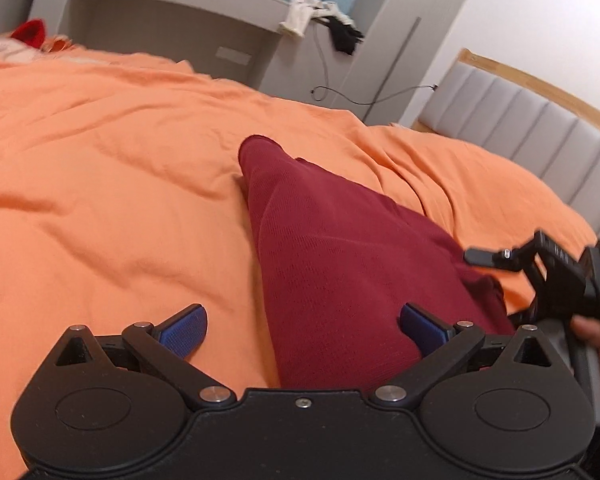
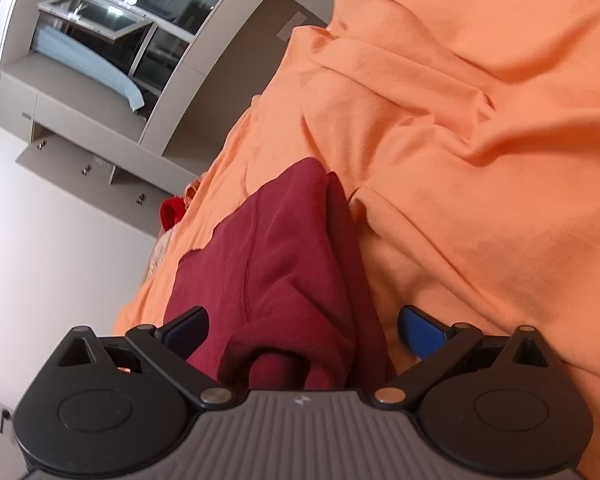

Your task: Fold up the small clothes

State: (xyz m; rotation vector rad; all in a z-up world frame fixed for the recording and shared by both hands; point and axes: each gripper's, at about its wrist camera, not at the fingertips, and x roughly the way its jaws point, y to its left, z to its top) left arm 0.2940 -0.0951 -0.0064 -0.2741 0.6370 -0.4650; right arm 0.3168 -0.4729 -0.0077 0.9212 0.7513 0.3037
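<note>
A dark red knit garment (image 1: 332, 248) lies folded into a long narrow shape on the orange bedsheet (image 1: 100, 184). My left gripper (image 1: 304, 330) is open, its blue pads spread wide over the near end of the garment. My right gripper (image 2: 304, 330) is open too, with bunched folds of the same red garment (image 2: 284, 264) lying between its spread fingers. The right gripper also shows at the right edge of the left wrist view (image 1: 560, 276), held in a hand just beside the garment's right side.
A grey padded headboard (image 1: 532, 136) with a wooden rim runs along the right. A grey cabinet (image 1: 172, 28) stands behind the bed with a white cloth and a black item on it (image 1: 320, 20). Red and patterned fabric (image 1: 30, 34) lies far left.
</note>
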